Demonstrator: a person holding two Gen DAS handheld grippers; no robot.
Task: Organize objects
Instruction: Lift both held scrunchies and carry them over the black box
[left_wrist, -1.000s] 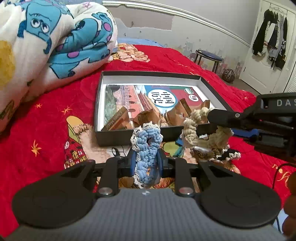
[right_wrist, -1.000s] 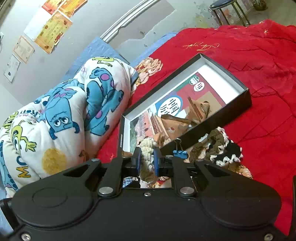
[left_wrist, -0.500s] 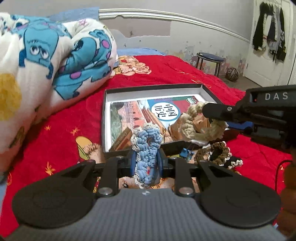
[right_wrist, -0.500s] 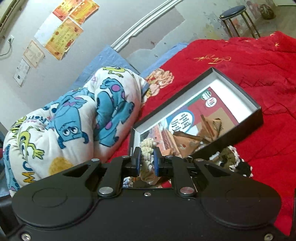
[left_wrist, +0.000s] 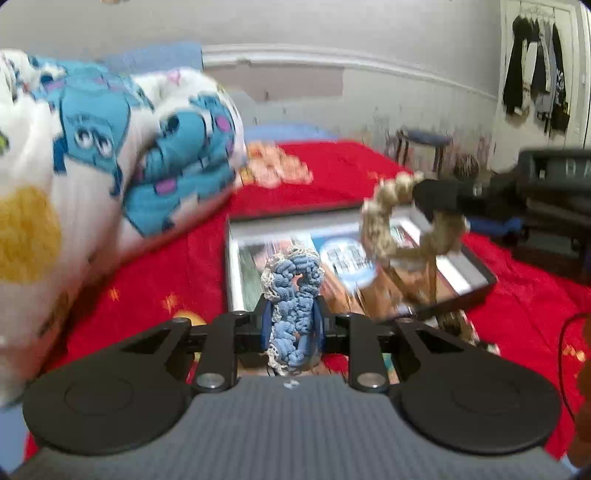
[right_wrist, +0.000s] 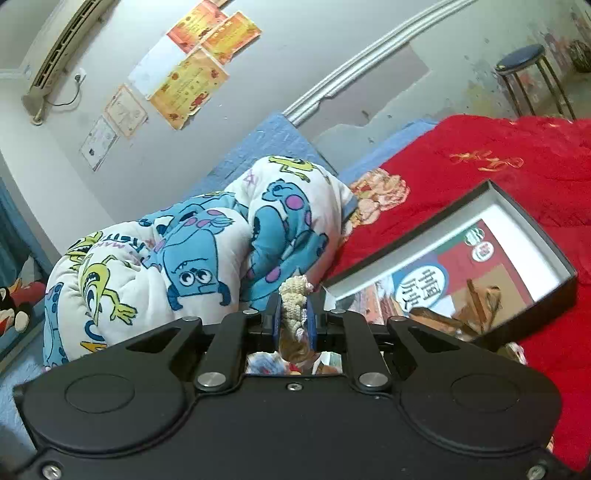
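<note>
Toward twelve o'clock beyond both grippers, the open box (left_wrist: 476, 291) lies nearer the right gripper (right_wrist: 293, 319), fingers clamping a beige crocheted ring (left_wrist: 391, 218), while the left gripper (left_wrist: 293, 323) pinches a blue crocheted piece (left_wrist: 295, 295)

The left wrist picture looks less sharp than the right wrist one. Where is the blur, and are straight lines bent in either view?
Left wrist view: motion blur smears the quilt, the box and the beige crochet ring; the blue crochet ring in the jaws stays fairly sharp. Right wrist view: mostly crisp, but the fisheye lens bends the wall moulding into an arc.
</note>
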